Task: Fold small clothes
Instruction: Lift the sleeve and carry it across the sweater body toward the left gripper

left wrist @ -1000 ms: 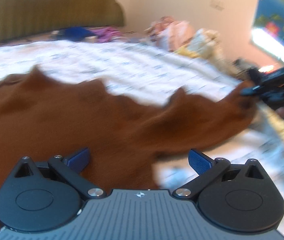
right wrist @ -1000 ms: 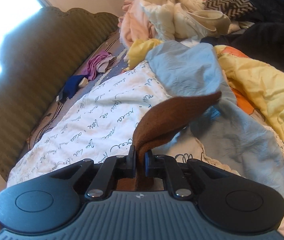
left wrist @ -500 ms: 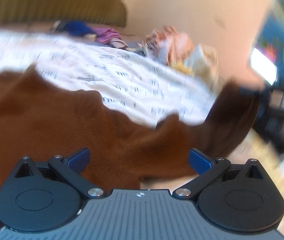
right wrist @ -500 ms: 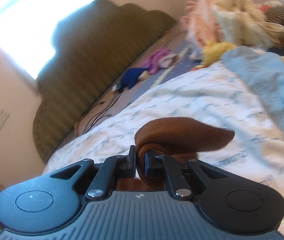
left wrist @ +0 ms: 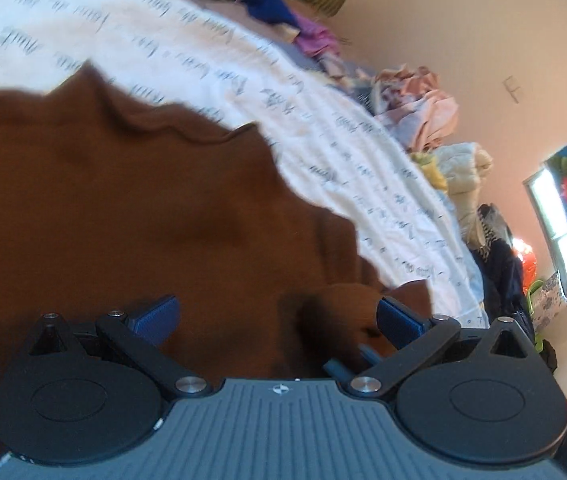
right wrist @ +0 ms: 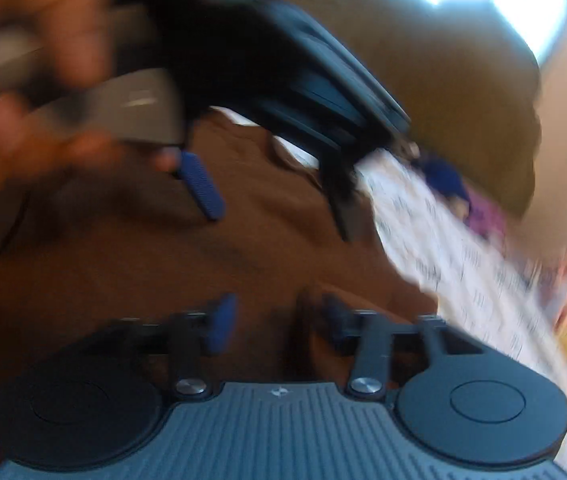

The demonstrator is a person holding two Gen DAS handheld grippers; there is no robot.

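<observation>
Left hand-held gripper: jaws spread wide, nothing pinched, low over the rust-brown knit garment. Right hand-held gripper: blurred, jaws partly apart, a brown fold bunched against one finger; not clamped as far as I can tell. Garment lies spread on the white script-printed bed sheet. Beyond it, a pastel heap of unfolded clothes by the wall. Risk: with neither jaw gripping, the turned-over corner may slump and undo the fold; the two grippers sit close and could collide.
</observation>
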